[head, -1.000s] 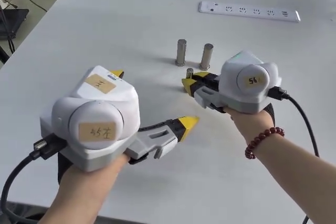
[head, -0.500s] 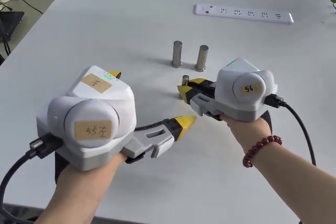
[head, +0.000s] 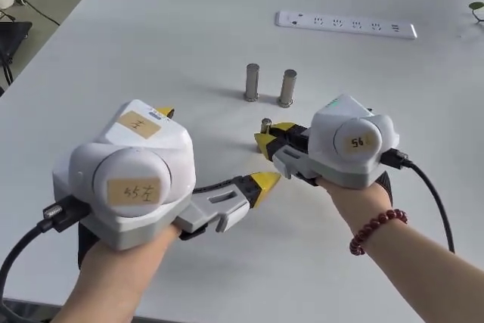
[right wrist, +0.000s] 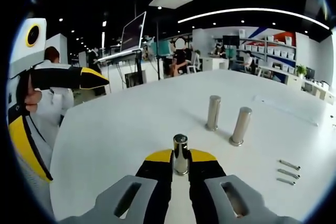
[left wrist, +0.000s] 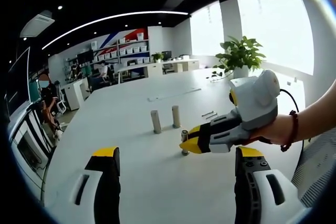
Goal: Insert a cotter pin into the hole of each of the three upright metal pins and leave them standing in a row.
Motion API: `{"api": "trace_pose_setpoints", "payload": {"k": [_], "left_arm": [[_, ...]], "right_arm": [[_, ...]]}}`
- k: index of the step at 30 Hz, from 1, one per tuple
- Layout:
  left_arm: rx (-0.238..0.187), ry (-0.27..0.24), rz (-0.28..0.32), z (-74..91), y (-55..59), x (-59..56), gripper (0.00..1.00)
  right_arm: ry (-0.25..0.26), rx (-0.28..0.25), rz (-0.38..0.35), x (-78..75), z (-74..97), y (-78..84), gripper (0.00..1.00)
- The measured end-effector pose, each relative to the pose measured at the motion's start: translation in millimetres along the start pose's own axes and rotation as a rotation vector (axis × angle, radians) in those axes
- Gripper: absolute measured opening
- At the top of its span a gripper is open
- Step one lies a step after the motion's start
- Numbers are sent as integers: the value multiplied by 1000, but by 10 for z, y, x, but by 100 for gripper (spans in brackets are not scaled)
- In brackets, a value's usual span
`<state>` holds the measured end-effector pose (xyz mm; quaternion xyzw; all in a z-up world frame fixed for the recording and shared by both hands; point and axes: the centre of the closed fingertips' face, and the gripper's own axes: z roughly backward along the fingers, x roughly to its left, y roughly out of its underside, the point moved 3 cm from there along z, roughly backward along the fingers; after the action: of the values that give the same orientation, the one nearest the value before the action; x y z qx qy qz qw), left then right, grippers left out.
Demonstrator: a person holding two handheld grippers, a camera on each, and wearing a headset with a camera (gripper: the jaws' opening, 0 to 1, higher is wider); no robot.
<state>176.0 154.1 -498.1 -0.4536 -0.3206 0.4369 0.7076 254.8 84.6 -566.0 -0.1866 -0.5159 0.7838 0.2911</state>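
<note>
Two metal pins (head: 252,82) (head: 287,88) stand upright side by side on the white table (head: 151,51). A third, shorter-looking pin (head: 265,124) is upright just in front of them, and my right gripper (head: 266,135) is shut on it. In the right gripper view the yellow-black jaws (right wrist: 180,157) clamp this pin (right wrist: 180,148) low on its shaft. My left gripper (head: 215,146) hangs open near the front left, nothing between its fingers (left wrist: 105,153). Three cotter pins (right wrist: 287,172) lie flat to the right of the standing pins.
A white power strip (head: 345,24) lies at the far side of the table. A cable (head: 435,202) trails from the right gripper toward the table's front edge. A potted plant (left wrist: 239,56) stands beyond the table.
The right gripper, still shut on the pin, has drawn slightly toward me, away from the two standing pins. The left gripper has barely moved. The head camera has shifted a little.
</note>
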Motion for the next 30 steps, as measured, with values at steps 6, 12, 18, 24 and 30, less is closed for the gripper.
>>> {"api": "trace_pose_setpoints", "payload": {"k": [6, 12, 18, 24, 30], "left_arm": [[-2, -1, -3, -1, -2, 2, 91], [-5, -4, -1, 7, -7, 12, 91], [-11, -7, -1, 28, -15, 25, 91], [-10, -6, 2, 42, -14, 25, 91], [-9, -9, -1, 57, -14, 31, 91]], "right_arm": [[2, -19, 4, -3, 22, -55, 12], [-11, -21, 11, -1, 106, -73, 16], [-29, -26, -1, -47, 255, -106, 19], [-59, 2, 12, -77, 384, -123, 20], [-66, 41, 56, -186, 519, -143, 21]]}}
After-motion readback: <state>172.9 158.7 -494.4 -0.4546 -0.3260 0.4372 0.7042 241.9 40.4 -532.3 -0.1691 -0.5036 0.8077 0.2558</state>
